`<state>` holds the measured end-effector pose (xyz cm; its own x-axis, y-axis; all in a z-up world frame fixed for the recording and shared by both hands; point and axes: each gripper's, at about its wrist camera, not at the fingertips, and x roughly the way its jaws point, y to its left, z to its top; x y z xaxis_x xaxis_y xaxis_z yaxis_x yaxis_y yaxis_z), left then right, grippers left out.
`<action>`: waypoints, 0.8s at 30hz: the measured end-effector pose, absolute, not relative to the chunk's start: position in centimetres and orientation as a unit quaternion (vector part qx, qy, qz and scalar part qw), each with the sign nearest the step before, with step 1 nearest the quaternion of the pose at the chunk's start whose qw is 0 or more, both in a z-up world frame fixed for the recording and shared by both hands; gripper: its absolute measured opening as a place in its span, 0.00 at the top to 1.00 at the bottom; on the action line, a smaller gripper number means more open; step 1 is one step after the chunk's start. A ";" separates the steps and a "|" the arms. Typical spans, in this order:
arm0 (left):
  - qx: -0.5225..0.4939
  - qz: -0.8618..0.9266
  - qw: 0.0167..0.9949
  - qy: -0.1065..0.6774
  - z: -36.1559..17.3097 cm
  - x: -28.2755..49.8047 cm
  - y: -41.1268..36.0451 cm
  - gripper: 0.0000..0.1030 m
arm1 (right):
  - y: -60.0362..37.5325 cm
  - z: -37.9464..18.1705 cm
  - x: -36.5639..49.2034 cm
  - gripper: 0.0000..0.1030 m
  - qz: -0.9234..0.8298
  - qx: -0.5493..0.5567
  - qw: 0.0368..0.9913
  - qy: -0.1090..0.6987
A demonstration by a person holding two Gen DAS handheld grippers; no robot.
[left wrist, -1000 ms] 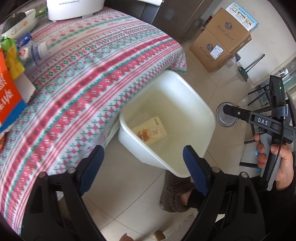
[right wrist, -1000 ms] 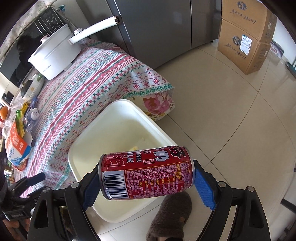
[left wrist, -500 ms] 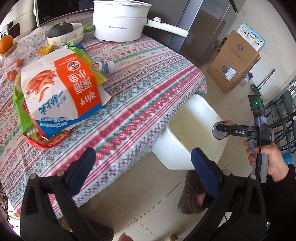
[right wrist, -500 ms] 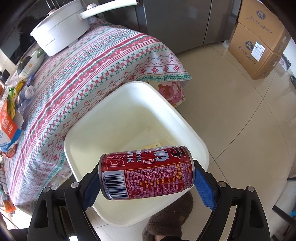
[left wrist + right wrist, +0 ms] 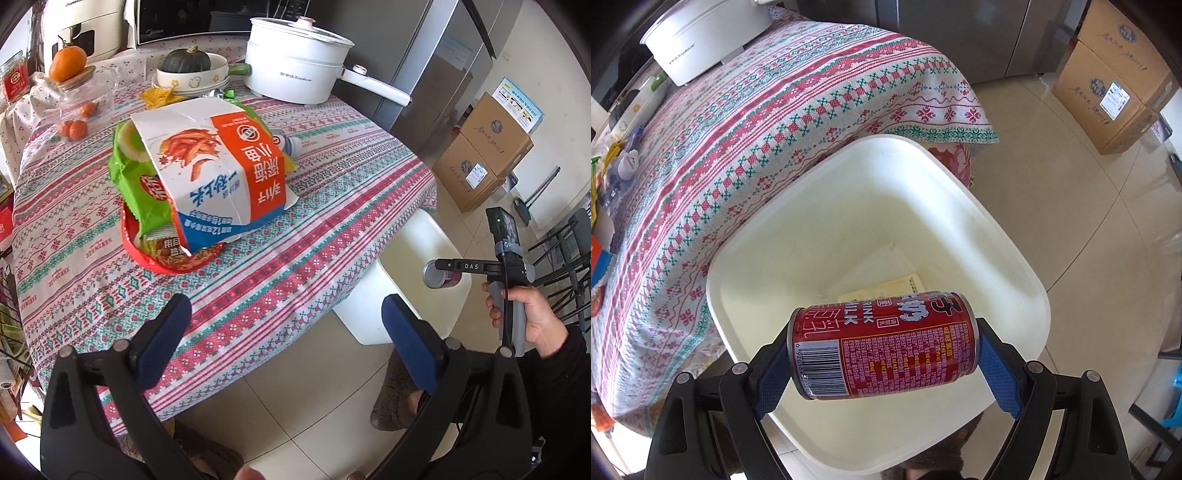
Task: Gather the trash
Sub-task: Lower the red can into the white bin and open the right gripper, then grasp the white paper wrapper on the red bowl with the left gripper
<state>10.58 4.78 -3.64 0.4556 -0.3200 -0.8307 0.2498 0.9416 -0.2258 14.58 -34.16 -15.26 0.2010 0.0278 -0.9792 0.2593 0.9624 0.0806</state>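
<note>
- One red milk can, lying sideways, gripped end to end by the right claw over the one white bin; earlier it hung nearer the bin's rim.
- One carton lies in the bin.
- Left claw, spread wide and empty after opening further, now faces the tabletop, not the bin.

The red can above the white bin reads "DRINK MILK" over a barcode starting 6 92056. Above the bin, the right gripper's arm says "DAS". The microwave reads "Midea".
</note>
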 end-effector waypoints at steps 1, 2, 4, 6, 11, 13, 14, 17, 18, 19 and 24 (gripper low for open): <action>-0.038 -0.163 0.854 0.492 -3.6 10.5 5.1 0.01 | -34.2 -15.0 14.7 0.04 -0.077 0.117 0.770 0.622; -0.041 -0.160 0.856 0.490 -3.6 10.5 5.5 0.01 | -34.1 -14.6 14.7 0.02 -0.079 0.117 0.776 0.615; -0.047 -0.153 0.859 0.486 -3.4 10.4 6.2 0.01 | -33.9 -13.8 14.9 0.00 -0.080 0.115 0.786 0.602; -0.053 -0.146 0.863 0.480 -3.2 10.3 6.8 0.01 | -33.5 -12.8 15.0 0.00 -0.077 0.116 0.795 0.590; -0.065 -0.122 0.877 0.460 -2.7 10.4 8.4 0.01 | -31.6 -9.3 15.2 0.00 -0.045 0.128 0.826 0.547; -0.067 -0.108 0.883 0.451 -2.5 10.5 9.1 0.01 | -30.4 -7.7 15.3 0.00 -0.029 0.123 0.839 0.530; -0.067 -0.101 0.887 0.446 -2.4 10.6 9.4 0.01 | -29.7 -7.1 15.4 0.00 -0.023 0.118 0.844 0.523; -0.064 -0.086 0.896 0.430 -2.3 10.7 10.4 0.01 | -27.6 -5.4 15.7 0.00 0.001 0.100 0.859 0.503; -0.062 -0.083 0.899 0.426 -2.3 10.8 10.7 0.01 | -27.0 -5.1 15.9 0.00 0.012 0.095 0.861 0.499; -0.059 -0.080 0.901 0.422 -2.3 10.9 10.9 0.01 | -26.2 -4.7 16.1 0.00 0.023 0.091 0.864 0.495; -0.038 -0.065 0.902 0.425 -3.4 12.1 11.6 0.01 | -22.6 -3.2 16.7 0.00 0.068 0.070 0.871 0.481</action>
<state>12.11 11.60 -3.43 0.6296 -0.1498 -0.7623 0.0844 0.9886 -0.1246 16.72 -22.59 -3.23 0.5286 0.1855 -0.8284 -0.0511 0.9810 0.1870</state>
